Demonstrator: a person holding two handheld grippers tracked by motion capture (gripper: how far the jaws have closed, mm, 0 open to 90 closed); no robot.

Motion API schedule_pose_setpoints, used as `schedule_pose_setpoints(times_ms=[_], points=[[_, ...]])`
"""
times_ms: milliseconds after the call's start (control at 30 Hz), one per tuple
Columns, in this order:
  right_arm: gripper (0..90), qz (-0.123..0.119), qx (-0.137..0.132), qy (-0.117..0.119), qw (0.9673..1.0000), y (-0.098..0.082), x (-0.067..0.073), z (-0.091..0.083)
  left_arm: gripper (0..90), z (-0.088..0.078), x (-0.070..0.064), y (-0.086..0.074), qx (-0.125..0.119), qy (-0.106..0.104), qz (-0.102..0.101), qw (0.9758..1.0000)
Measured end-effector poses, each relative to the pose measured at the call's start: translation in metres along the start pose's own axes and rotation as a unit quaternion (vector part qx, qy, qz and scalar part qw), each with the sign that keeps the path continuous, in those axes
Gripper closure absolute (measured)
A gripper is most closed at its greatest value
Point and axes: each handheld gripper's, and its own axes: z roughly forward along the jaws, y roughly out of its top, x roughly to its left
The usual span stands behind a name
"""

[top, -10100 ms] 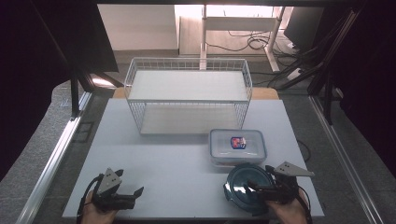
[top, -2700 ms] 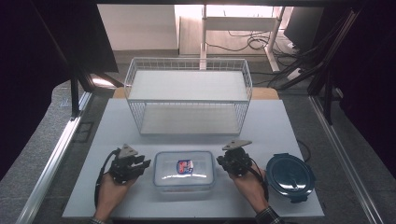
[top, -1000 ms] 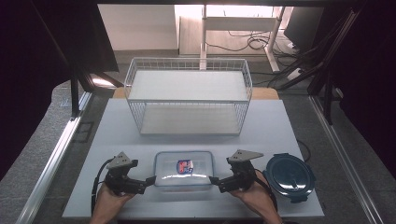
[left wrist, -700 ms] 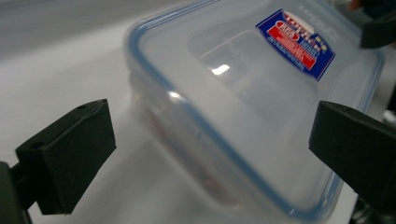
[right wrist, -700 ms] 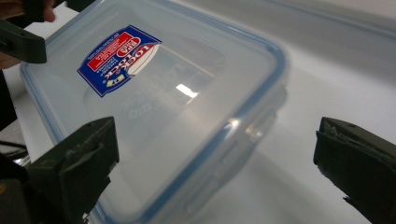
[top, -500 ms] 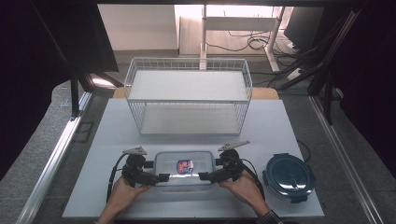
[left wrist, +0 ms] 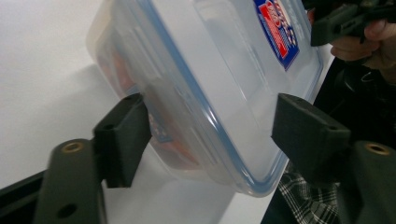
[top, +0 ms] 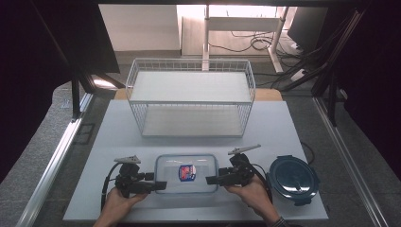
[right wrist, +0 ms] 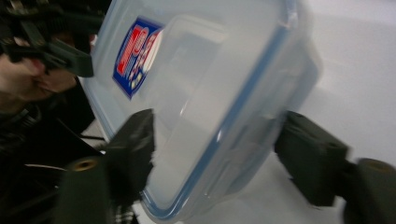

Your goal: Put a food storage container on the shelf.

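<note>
The clear lidded food container (top: 186, 173) lies long axis three-to-nine at the table's (top: 118, 137) near edge, between the left gripper (top: 158, 186) at nine and right gripper (top: 212, 179) at three, both closing on its ends, grip not yet certain

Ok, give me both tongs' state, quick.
Left tongs: just been closing around the clear container's end; grip cannot be told.
Right tongs: same at the other end.
</note>
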Motion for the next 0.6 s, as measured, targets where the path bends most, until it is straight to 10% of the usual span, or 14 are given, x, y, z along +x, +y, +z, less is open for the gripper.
schedule_pose_setpoints(times_ms=[133,600], points=[[46.5,0.009,-0.019,0.011,0.9997,-0.005,0.002,-0.012,45.0,-0.008,-0.001,-0.004,-0.025,-0.008,-0.008,0.9996],[52.6,0.009,-0.054,0.016,0.9984,-0.016,0.006,-0.018,50.0,-0.012,-0.006,-0.005,-0.050,0.006,-0.010,0.9987]])
